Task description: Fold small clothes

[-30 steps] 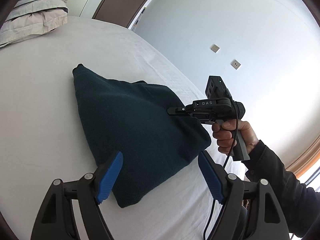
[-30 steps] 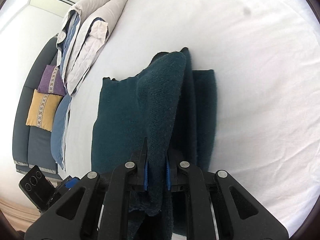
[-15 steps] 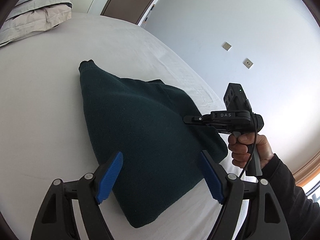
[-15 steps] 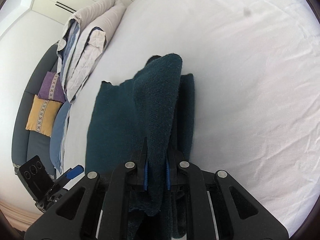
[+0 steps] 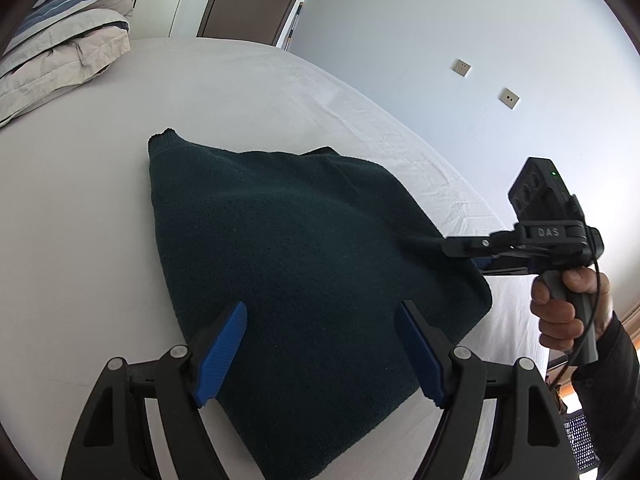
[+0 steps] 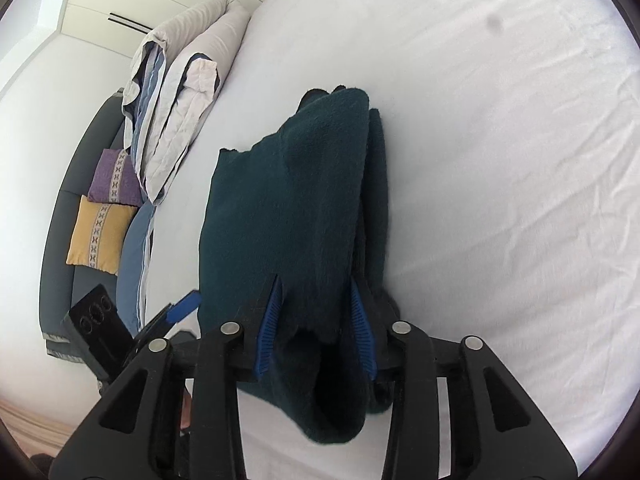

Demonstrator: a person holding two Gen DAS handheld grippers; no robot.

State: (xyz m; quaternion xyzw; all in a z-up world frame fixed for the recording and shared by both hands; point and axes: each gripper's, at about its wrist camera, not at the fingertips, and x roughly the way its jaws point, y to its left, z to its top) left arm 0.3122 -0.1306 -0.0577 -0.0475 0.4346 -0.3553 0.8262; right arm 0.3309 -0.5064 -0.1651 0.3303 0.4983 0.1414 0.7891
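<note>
A dark green knit garment (image 5: 288, 264) lies folded on the white bed (image 5: 80, 240). My left gripper (image 5: 320, 344) is open and empty, hovering just above the garment's near part. My right gripper (image 6: 316, 308) is open, its blue pads (image 6: 268, 320) spread on either side of the garment's raised folded edge (image 6: 312, 208), which still lies between them. In the left wrist view the right gripper (image 5: 448, 246) reaches in from the right to the garment's right edge.
Folded grey and blue bedding (image 6: 180, 92) is stacked at the bed's head, also seen in the left wrist view (image 5: 60, 56). A dark sofa with a purple cushion (image 6: 114, 178) and a yellow cushion (image 6: 96, 236) stands beside the bed. White sheet (image 6: 500, 200) spreads to the right.
My right gripper has opened its jaws around the garment's fold, which it held shut before. The fold has sunk lower onto the bed. My left gripper has stayed open above the garment.
</note>
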